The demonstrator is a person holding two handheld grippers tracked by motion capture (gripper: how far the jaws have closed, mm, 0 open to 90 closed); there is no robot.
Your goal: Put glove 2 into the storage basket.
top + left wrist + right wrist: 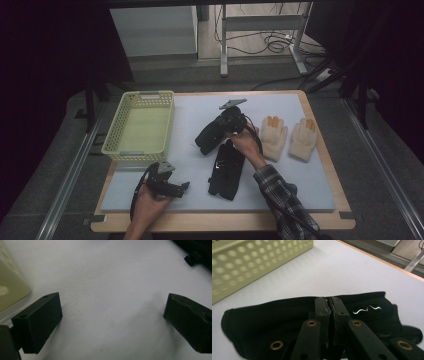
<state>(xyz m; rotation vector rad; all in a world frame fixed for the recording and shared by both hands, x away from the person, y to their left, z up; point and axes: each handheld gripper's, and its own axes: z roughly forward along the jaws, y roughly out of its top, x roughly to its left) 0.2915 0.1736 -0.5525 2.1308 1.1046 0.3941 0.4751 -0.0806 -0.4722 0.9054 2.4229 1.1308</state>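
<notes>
Left gripper (186, 185) low on pad, jaws spread, nothing between. Second black glove (227, 171) lies right of it. Right gripper (330, 305) beyond, jaws pressed together pinching black glove (287, 312). Yellow basket (115, 135) farther left of that; cream gloves (290, 138) to its right.

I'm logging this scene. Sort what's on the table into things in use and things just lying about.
In use:
right gripper, shut on a black glove
second black glove
yellow basket, probably the destination

Lying about:
two cream gloves
left gripper, open over the bare white mat
</notes>
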